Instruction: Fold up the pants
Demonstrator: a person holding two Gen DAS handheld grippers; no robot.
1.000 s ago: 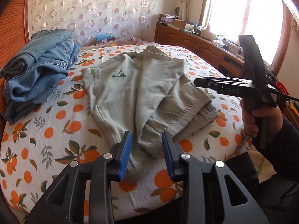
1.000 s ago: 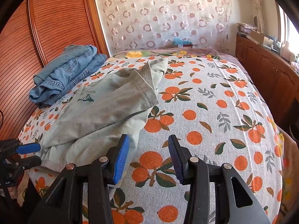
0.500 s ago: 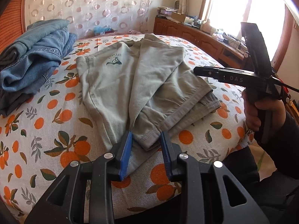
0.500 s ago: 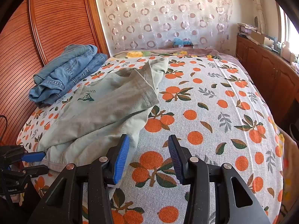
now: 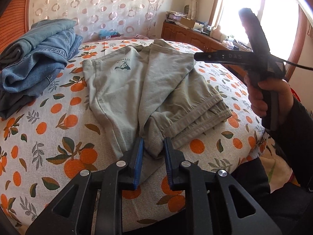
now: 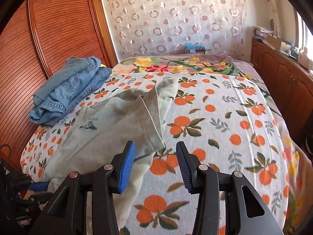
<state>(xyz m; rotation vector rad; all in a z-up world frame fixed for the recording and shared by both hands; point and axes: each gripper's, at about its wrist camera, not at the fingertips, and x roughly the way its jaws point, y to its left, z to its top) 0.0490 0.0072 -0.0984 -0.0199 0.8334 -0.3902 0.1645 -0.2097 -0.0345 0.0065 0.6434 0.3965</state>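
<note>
Pale green pants (image 5: 121,90) on the bed (image 5: 49,129)
Left hand-held gripper (image 5: 153,152) closing narrow around their near corner; right hand-held gripper (image 6: 155,163) half-wide, empty, above them.

**Left jaws closing, right held apart**

The left gripper (image 5: 152,156) points down at a slant, its jaws closing with a corner of cloth between the blue pads (image 5: 138,162), not yet pinched flat. The right gripper (image 6: 155,166) tilts down too, jaws standing apart with nothing between them. Seen from the left wrist, the person's hand (image 5: 268,98) wraps its handle, dark sleeve (image 5: 293,129) trailing behind.
</note>
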